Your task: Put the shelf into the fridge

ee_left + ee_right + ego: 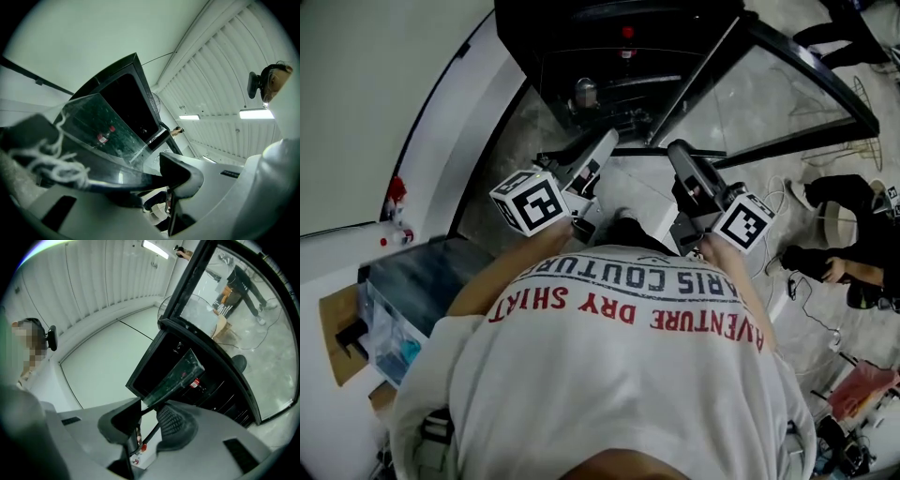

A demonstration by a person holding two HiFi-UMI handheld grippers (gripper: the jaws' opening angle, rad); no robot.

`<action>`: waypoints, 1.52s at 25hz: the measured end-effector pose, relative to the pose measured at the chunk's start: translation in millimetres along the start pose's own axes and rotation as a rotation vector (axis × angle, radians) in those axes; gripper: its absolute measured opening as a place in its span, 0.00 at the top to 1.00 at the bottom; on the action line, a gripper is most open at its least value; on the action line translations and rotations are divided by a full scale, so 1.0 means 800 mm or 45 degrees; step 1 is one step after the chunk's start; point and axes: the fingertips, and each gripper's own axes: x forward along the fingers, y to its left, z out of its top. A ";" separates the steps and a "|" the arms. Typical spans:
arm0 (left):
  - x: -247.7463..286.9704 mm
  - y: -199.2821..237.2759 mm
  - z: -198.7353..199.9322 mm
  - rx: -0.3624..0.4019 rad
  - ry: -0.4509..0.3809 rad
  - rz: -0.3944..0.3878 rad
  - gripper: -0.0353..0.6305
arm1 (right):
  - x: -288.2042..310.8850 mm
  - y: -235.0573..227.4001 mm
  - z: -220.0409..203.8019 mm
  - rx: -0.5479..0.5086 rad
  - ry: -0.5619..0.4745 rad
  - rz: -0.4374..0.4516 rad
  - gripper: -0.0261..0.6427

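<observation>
Carrying step: left claw (140,183) and right claw (147,420) each clench the shelf's (93,122) near edge. Next, probably level it and slide it ahead into the fridge (619,47).

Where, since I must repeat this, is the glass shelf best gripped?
The shelf, by its near edge, from the person's side, left gripper and right gripper apart as now: the thin flat pane slips between jaws, leaving its far edge free toward the fridge.
</observation>
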 end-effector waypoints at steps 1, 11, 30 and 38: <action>0.005 0.001 0.001 -0.005 -0.011 0.006 0.76 | 0.002 -0.004 0.004 -0.002 0.014 0.007 0.81; 0.032 0.019 0.005 -0.046 -0.106 0.107 0.76 | 0.027 -0.036 0.029 0.009 0.148 0.077 0.81; 0.070 0.055 0.019 -0.028 -0.214 0.198 0.76 | 0.069 -0.084 0.052 -0.023 0.280 0.186 0.80; 0.077 0.072 0.024 -0.029 -0.215 0.202 0.75 | 0.084 -0.096 0.051 -0.024 0.291 0.177 0.80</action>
